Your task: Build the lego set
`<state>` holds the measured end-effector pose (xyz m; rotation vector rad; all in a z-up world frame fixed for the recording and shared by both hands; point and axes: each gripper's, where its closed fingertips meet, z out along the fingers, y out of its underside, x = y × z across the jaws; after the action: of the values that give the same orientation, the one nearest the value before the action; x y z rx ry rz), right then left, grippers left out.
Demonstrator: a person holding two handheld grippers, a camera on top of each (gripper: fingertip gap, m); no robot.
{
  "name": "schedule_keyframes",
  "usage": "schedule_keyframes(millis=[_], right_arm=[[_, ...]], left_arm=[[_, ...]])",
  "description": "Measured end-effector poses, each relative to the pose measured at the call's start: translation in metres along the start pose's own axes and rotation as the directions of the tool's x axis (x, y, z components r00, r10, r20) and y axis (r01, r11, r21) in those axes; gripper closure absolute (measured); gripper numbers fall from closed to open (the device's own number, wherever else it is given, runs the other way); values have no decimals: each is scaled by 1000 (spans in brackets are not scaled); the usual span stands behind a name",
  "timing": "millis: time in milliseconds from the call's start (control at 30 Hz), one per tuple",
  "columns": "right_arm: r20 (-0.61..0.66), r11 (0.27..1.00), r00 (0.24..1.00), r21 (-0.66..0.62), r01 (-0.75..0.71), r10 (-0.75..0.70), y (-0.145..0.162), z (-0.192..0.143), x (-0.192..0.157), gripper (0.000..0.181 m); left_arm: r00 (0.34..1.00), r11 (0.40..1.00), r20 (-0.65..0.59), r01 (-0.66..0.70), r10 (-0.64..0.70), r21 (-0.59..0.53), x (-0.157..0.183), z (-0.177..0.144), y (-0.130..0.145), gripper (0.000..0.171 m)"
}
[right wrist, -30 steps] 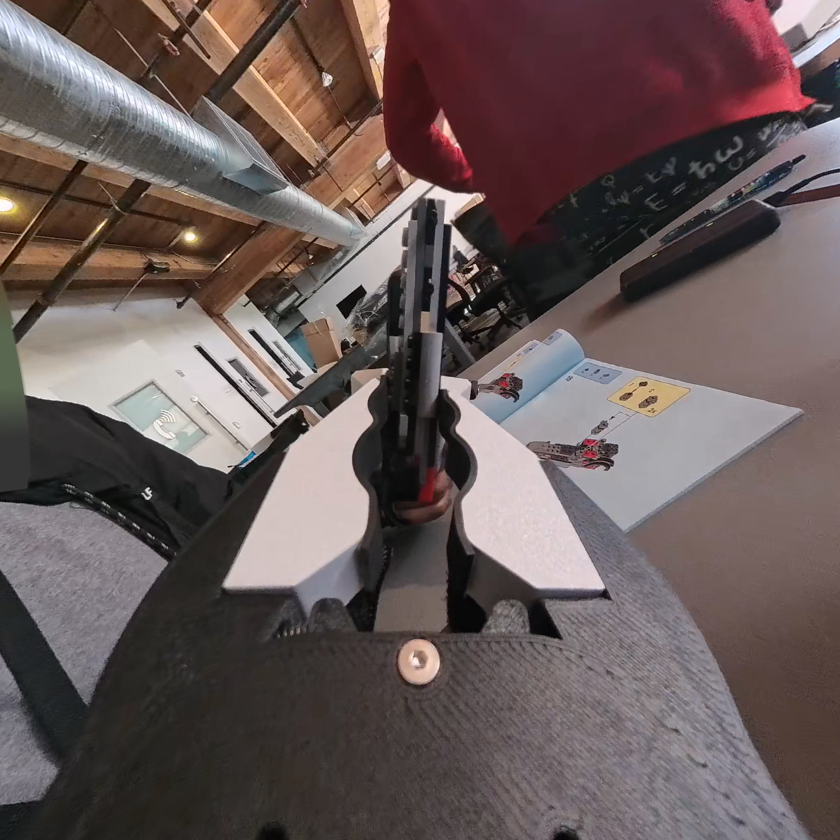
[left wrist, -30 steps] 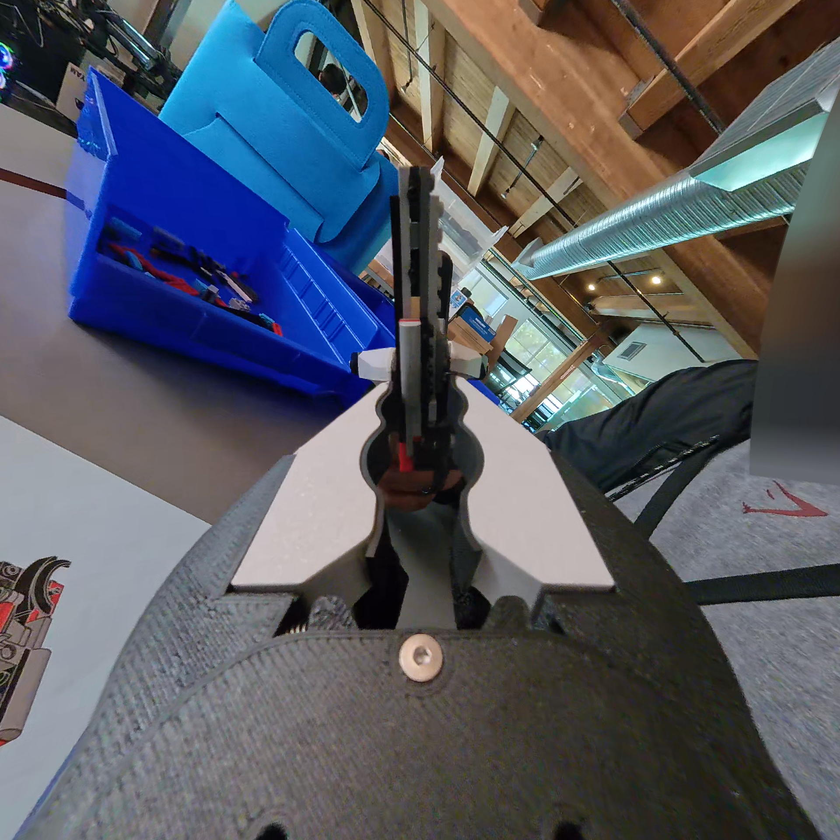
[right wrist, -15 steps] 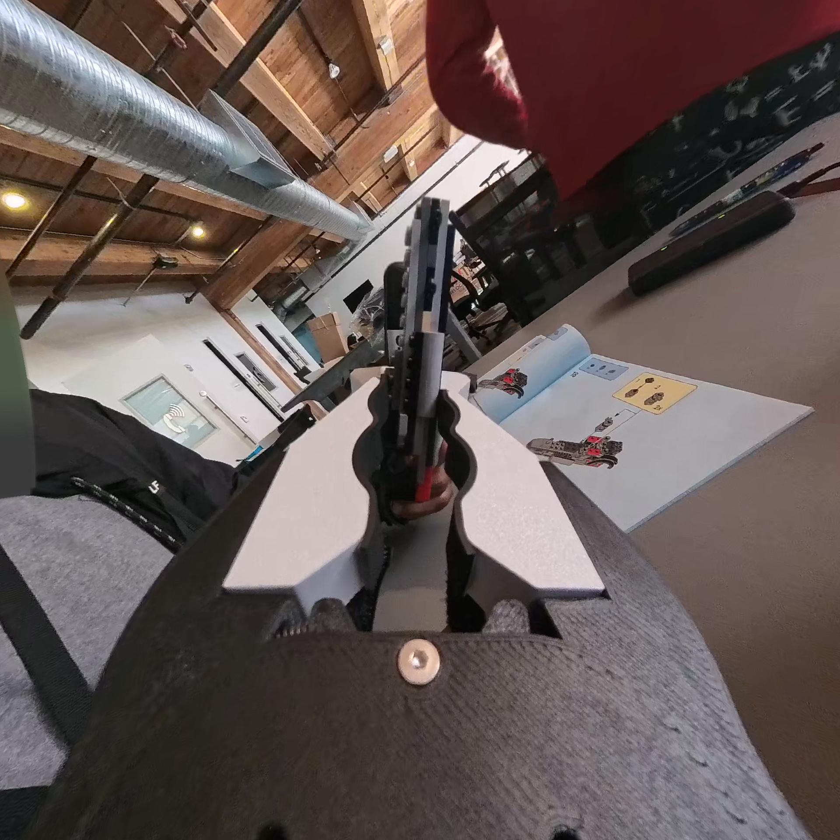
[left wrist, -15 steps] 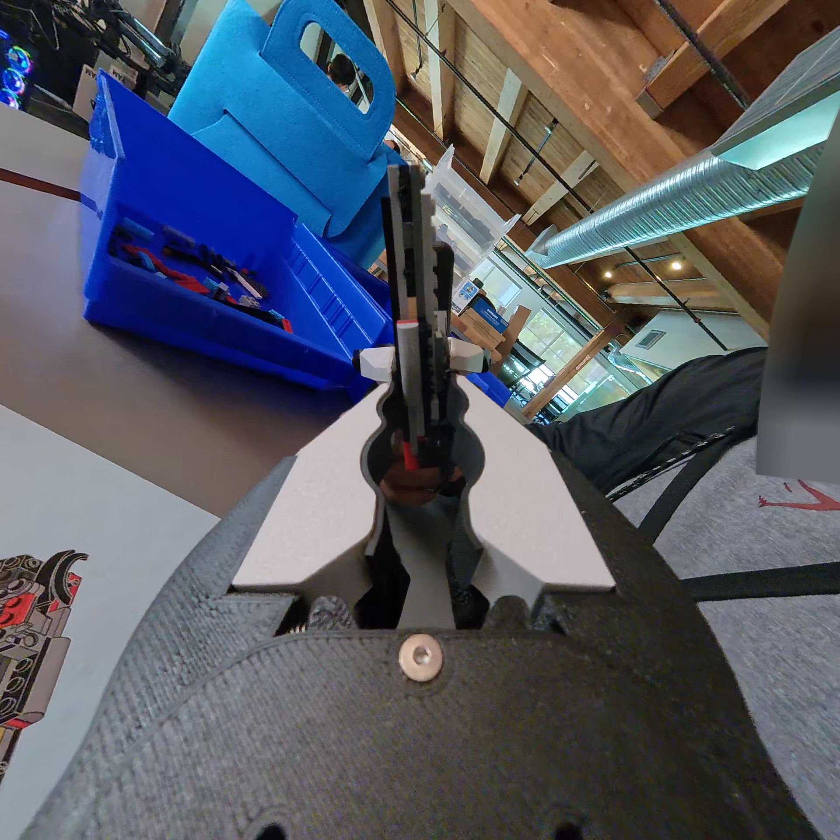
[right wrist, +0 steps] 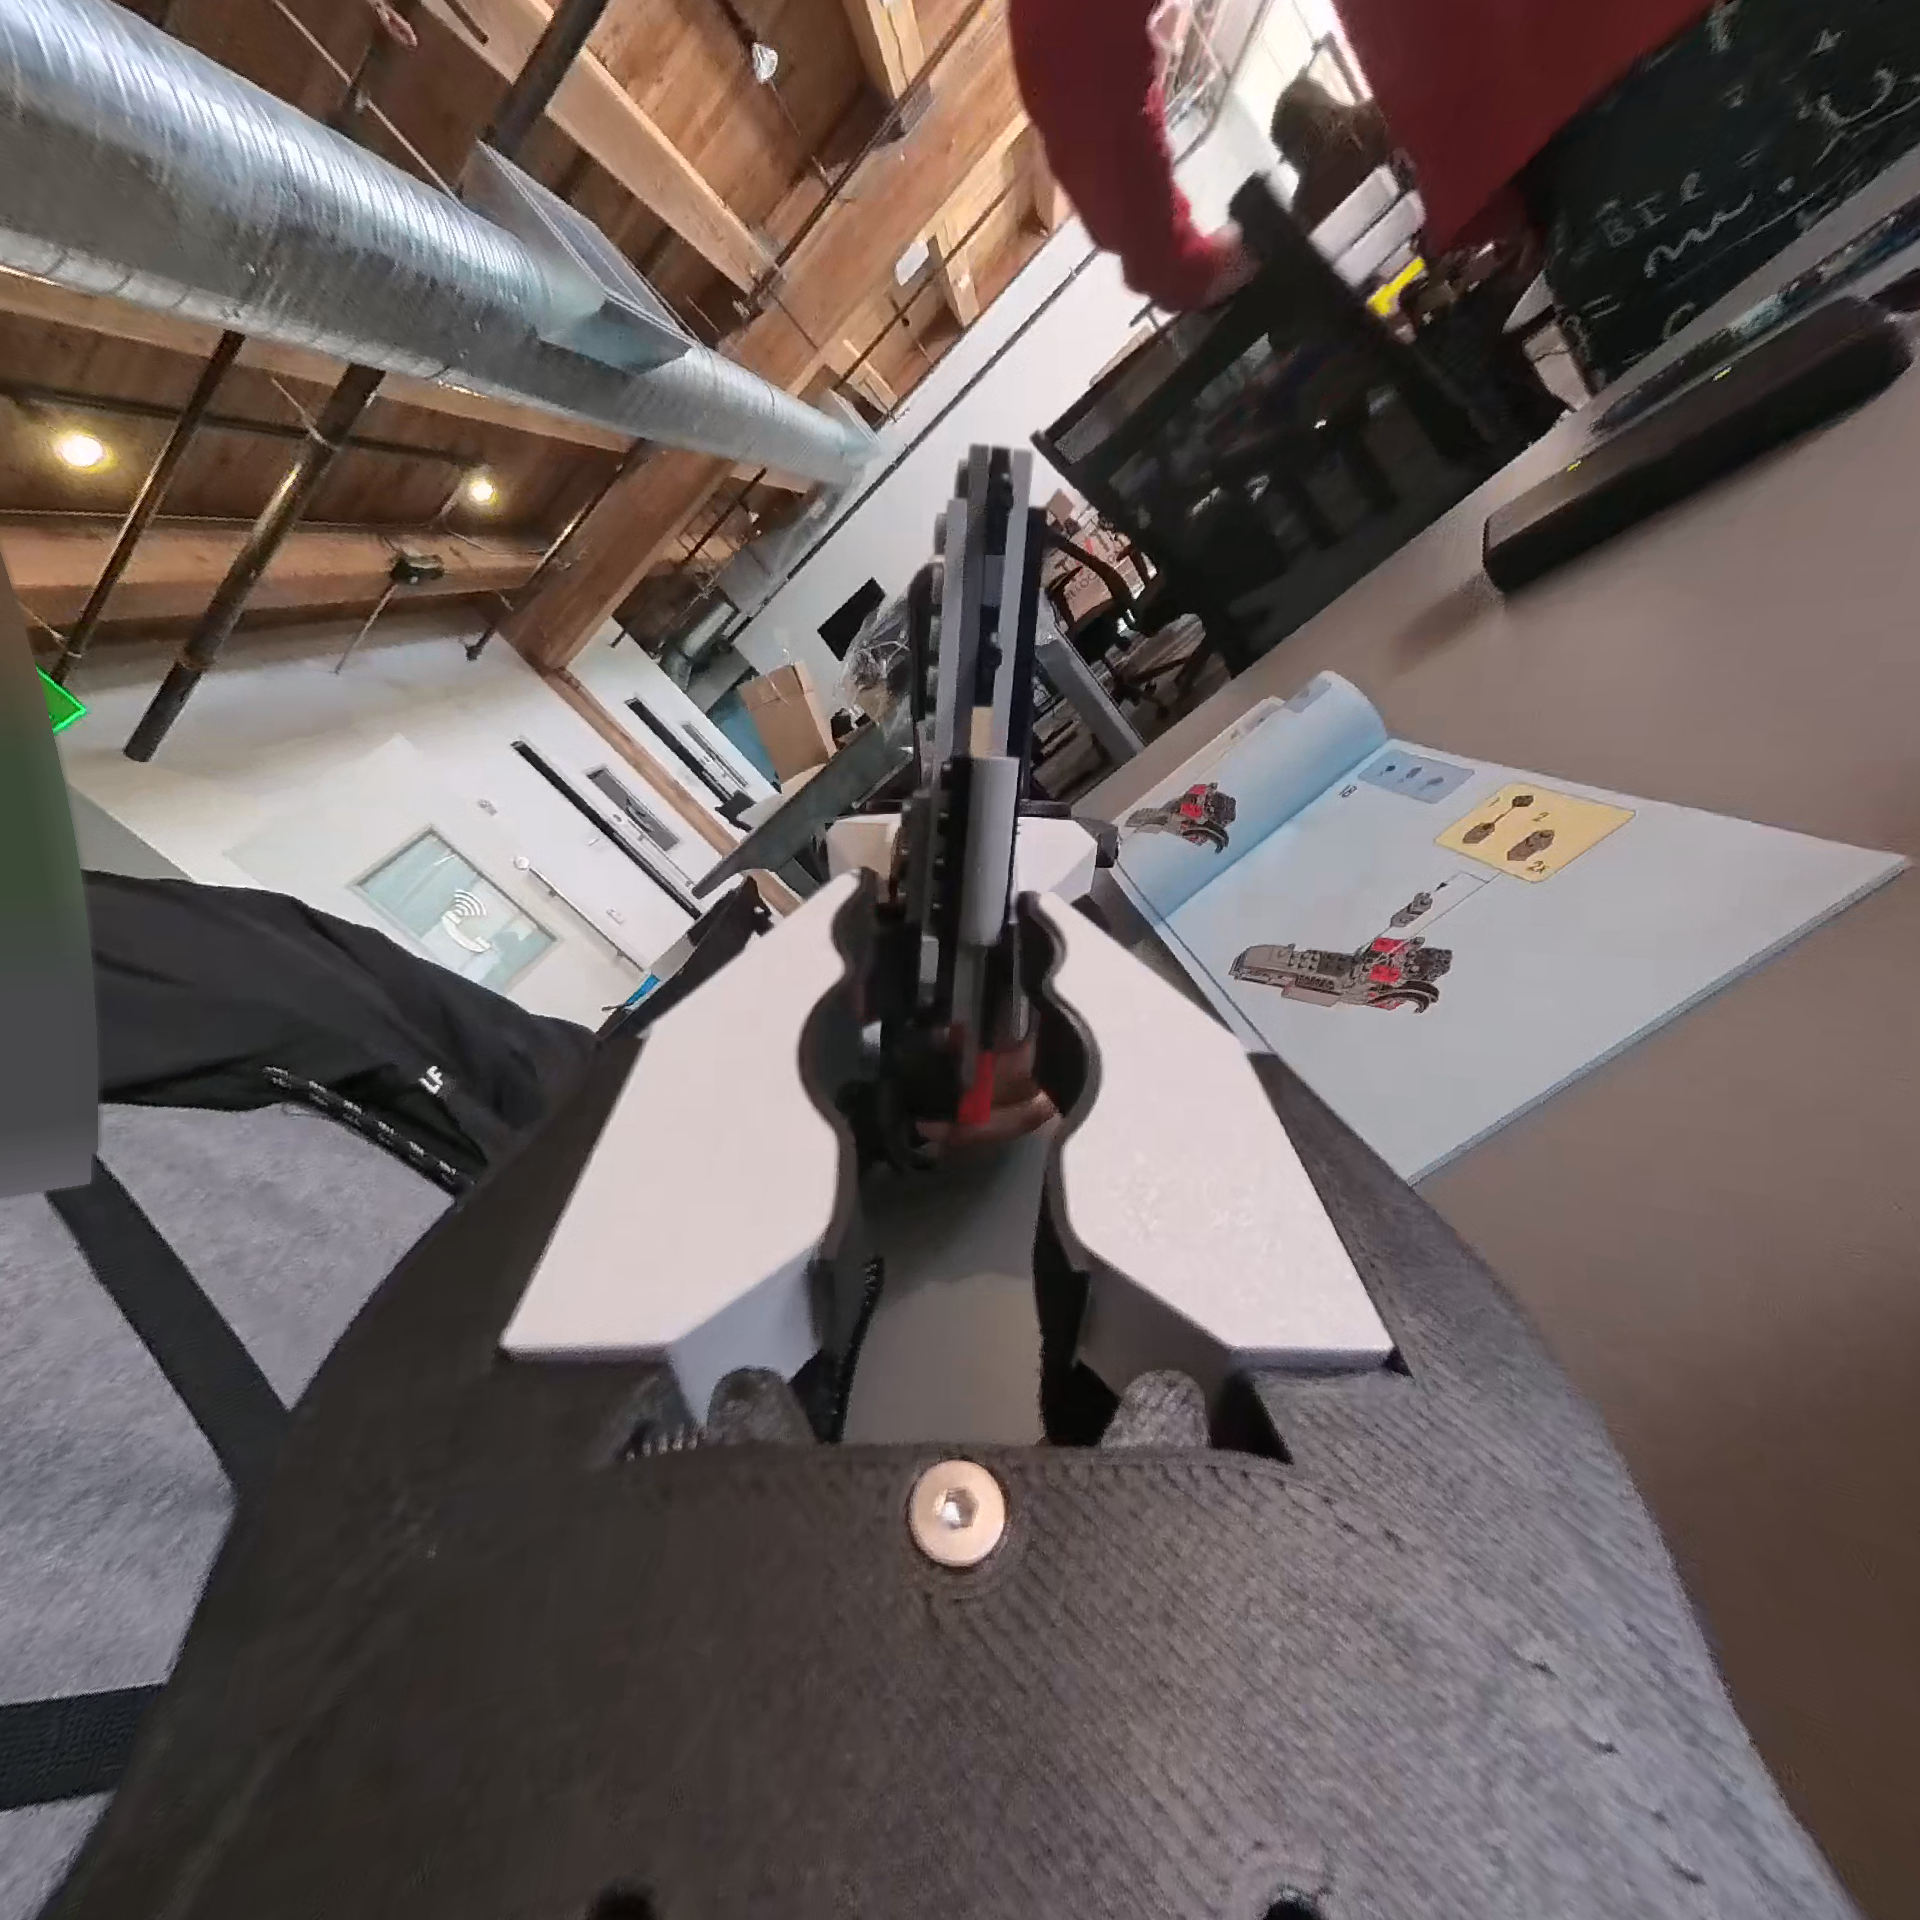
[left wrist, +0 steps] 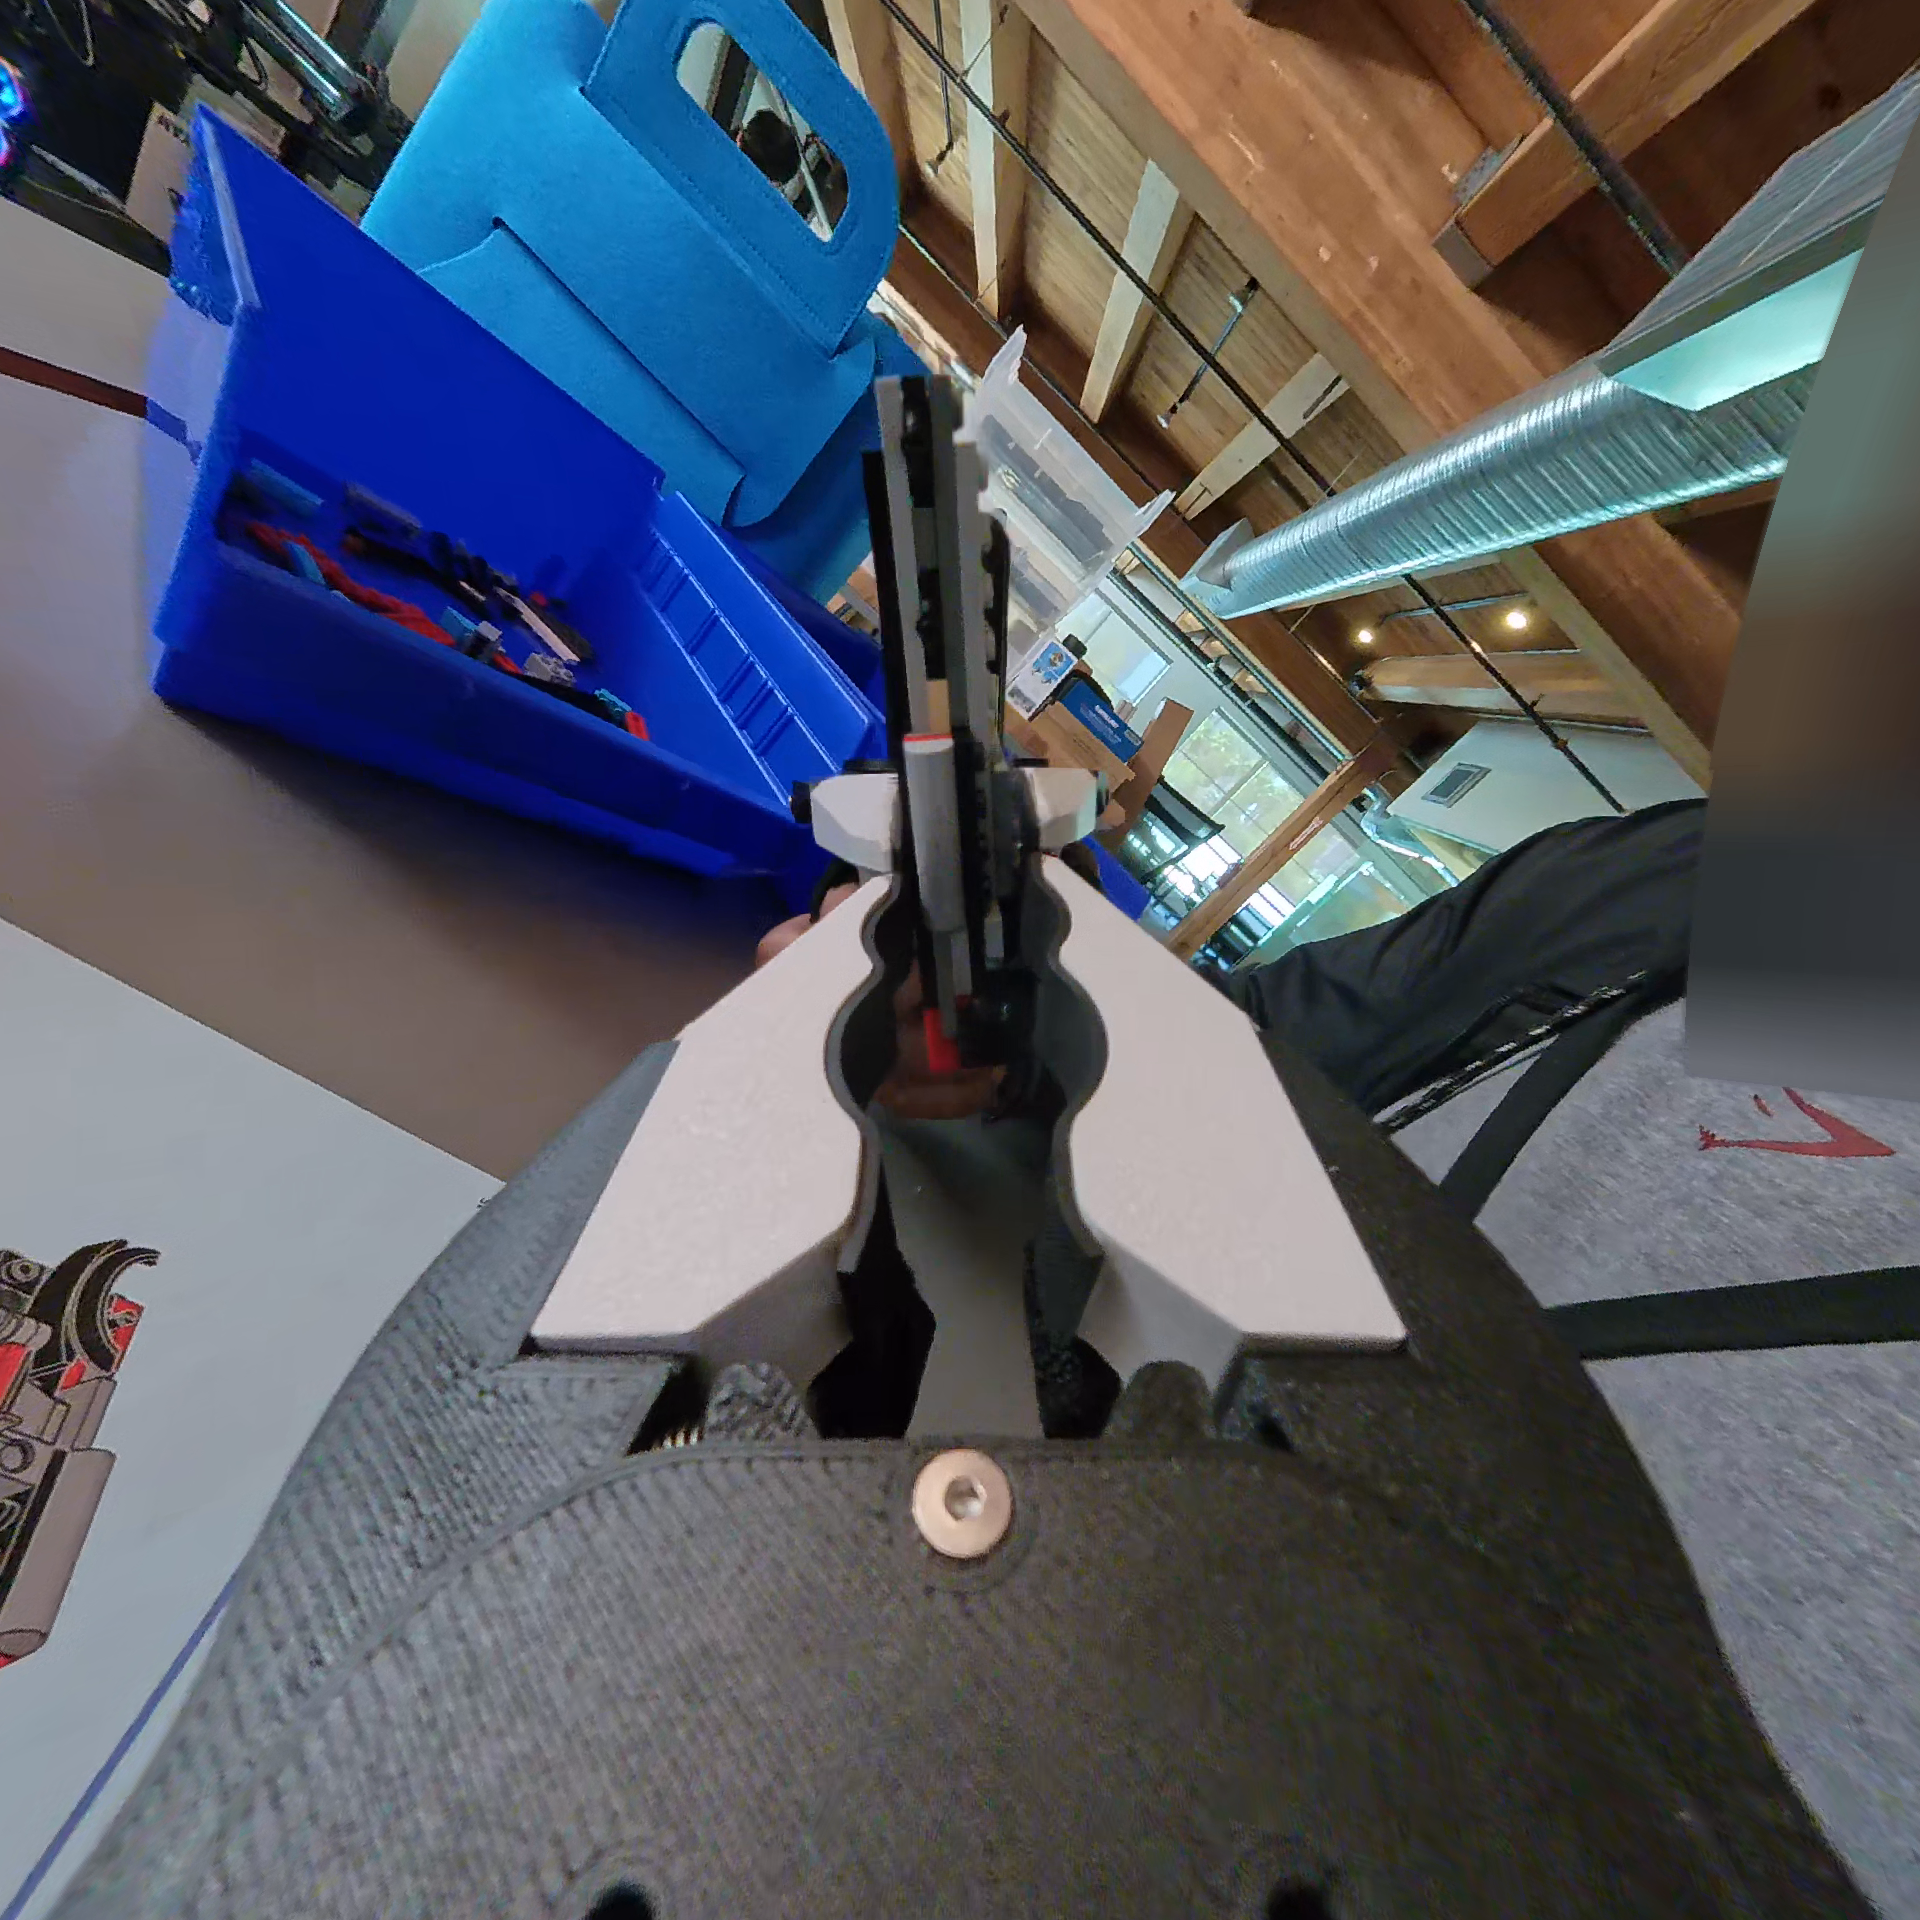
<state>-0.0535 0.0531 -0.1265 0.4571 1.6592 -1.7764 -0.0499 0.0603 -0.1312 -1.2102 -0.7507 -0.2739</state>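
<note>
Two tools are clamped on one lego assembly, a thin grey-and-black stack of plates seen edge-on and held up off the worktop. The left tool has its jaws closed on the lower part of the stack, and the right tool grips what looks like the same piece from the opposite side. Each wrist view shows the other tool's pale fingertips just beyond the model.

The assembly should be light and stiff along its length, but it is only pressed together. I would expect it to part at the seams if the two tools twist or pull against each other. Smooth plastic against smooth jaw faces may also slip. The safest hold is low down, on the thicker section near the red piece, squeezing across the flat faces. The tall narrow top stands free above both grips and would bend most easily, so it should not take any load.

A fingertip seems to sit under the base of the model, though the view there is dark and I cannot be sure. Loose parts lie in the blue bin on the worktop. The instruction booklet lies open to the right.
</note>
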Motion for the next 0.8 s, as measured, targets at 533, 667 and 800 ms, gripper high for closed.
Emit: schedule_keyframes(millis=[533, 667, 800], right_arm=[[-44, 996, 995, -24, 92, -92, 5, -2, 3, 159], [-69, 995, 993, -23, 94, -95, 5, -5, 5, 159], [-67, 994, 993, -41, 99, -102, 6, -5, 5, 159]], left_arm=[[1000, 999, 8, 15, -14, -32, 1, 1, 4, 150], [999, 999, -21, 48, -48, 2, 1, -1, -2, 134], [999, 999, -24, 43, -42, 14, -1, 1, -7, 138]])
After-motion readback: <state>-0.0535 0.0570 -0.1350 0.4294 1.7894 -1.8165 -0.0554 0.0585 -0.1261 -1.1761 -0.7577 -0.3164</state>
